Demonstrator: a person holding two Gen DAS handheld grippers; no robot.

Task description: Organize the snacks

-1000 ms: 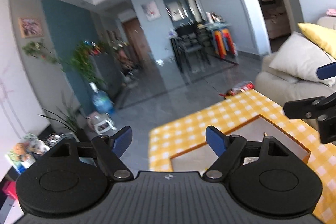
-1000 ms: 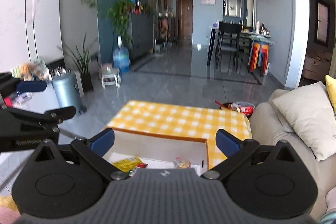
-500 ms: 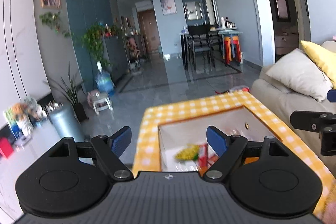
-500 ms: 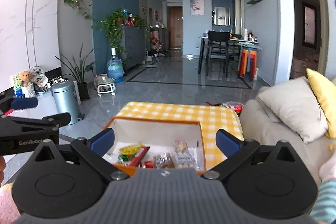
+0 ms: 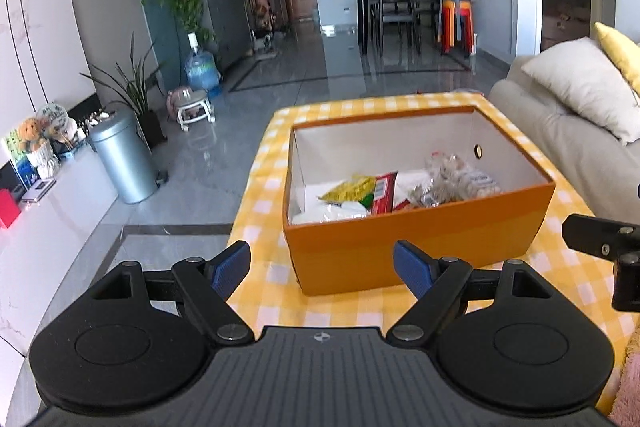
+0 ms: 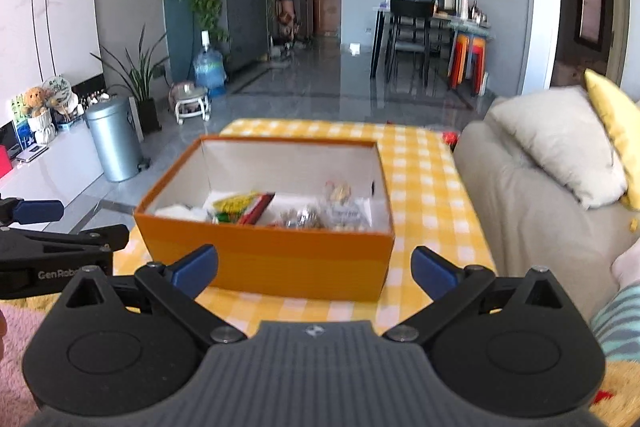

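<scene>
An orange box [image 5: 416, 243] holding the snack packets [image 5: 394, 189] stands on the yellow-checked tabletop [image 5: 264, 183], nearer its front edge. The left gripper [image 5: 322, 267] and right gripper [image 6: 314, 267] face the box's front wall, fingers spread wide and holding nothing.

Both wrist views near, facing box [image 5: 416, 247] [image 6: 264, 259]

Snacks [image 5: 394, 185] in box [image 5: 420, 239] — on table [image 5: 264, 195]
</scene>
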